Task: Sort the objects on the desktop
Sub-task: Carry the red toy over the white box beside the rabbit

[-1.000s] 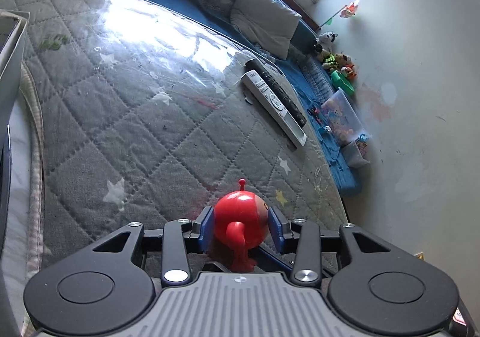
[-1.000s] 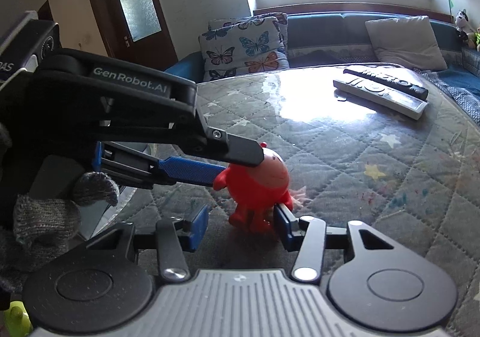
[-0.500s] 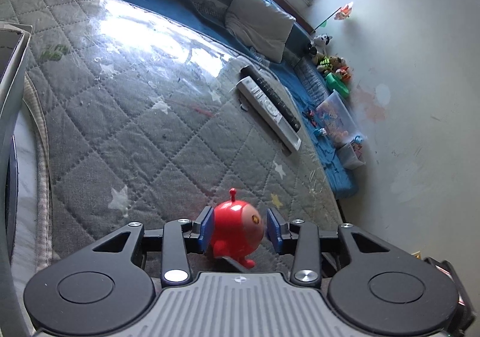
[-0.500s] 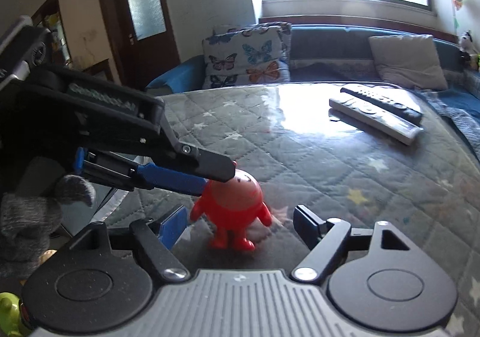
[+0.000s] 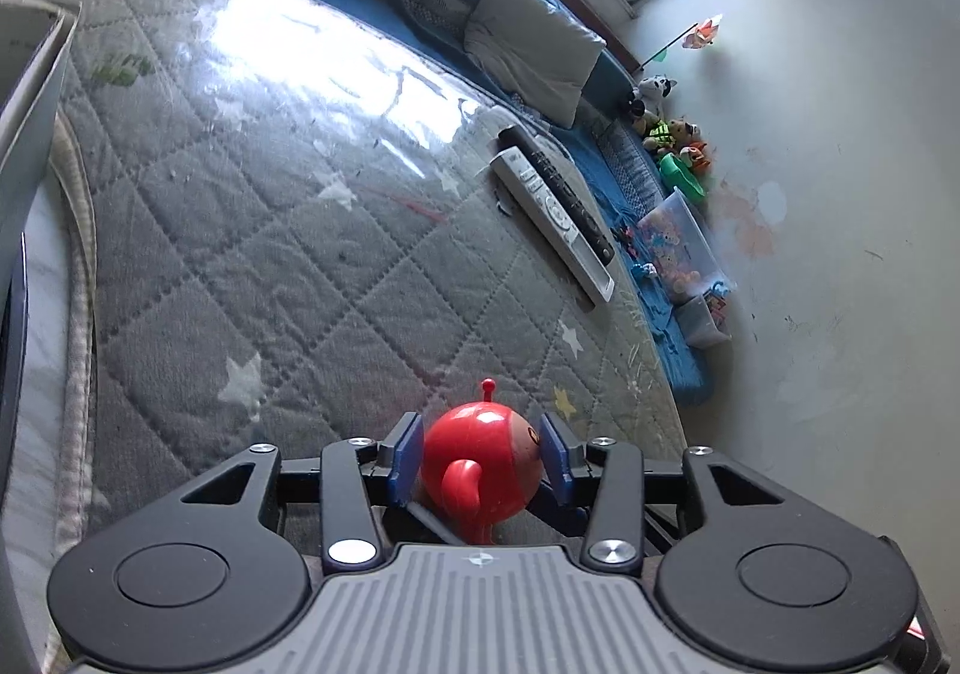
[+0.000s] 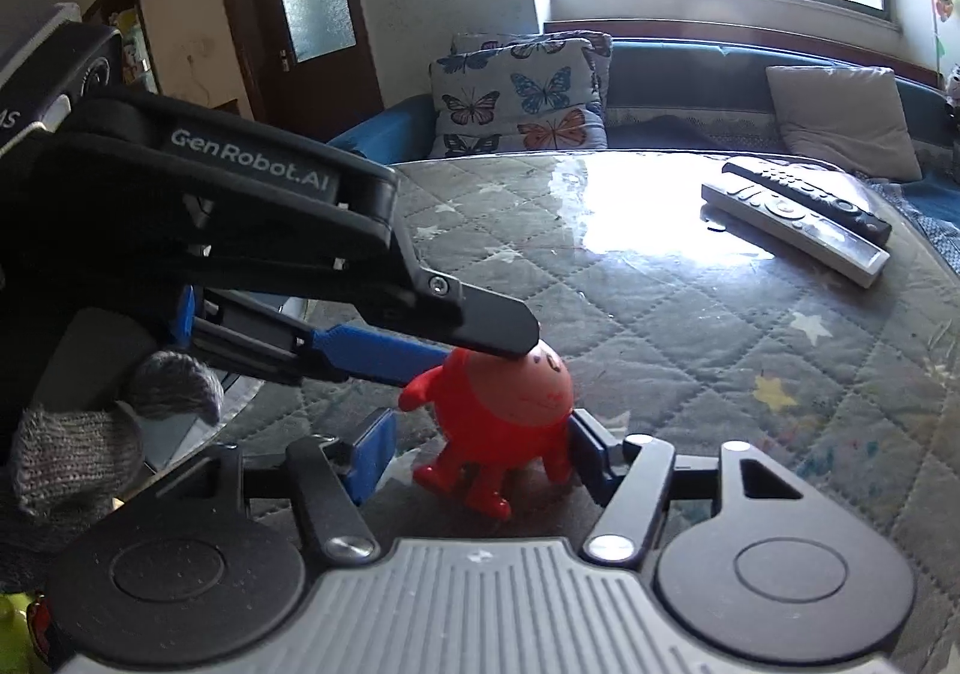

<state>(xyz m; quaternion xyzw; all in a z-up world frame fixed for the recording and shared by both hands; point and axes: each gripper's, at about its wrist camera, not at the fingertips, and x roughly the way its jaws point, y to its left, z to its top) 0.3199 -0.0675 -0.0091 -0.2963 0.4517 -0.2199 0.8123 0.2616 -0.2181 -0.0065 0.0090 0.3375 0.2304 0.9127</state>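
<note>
A round red toy figure [image 5: 480, 464] with an antenna and small arms stands on the quilted grey table cover [image 5: 288, 230]. My left gripper [image 5: 480, 452] is shut on its body, blue pads on both sides. In the right wrist view the same red toy [image 6: 510, 404] sits between the fingers of my right gripper [image 6: 480, 458], which is open; its right pad is close to the toy and its left pad stands apart. The left gripper's body [image 6: 240, 230] reaches in from the left over the toy.
A white remote [image 5: 552, 224] and a black remote [image 5: 558, 188] lie side by side at the table's far right; they also show in the right wrist view [image 6: 792, 230]. A grey box edge [image 5: 30, 74] stands at left. Sofa with cushions [image 6: 522, 98] lies behind.
My right gripper opened and backed off, then came back around the toy, less wide. My left gripper stayed shut on the toy, which turned slightly.
</note>
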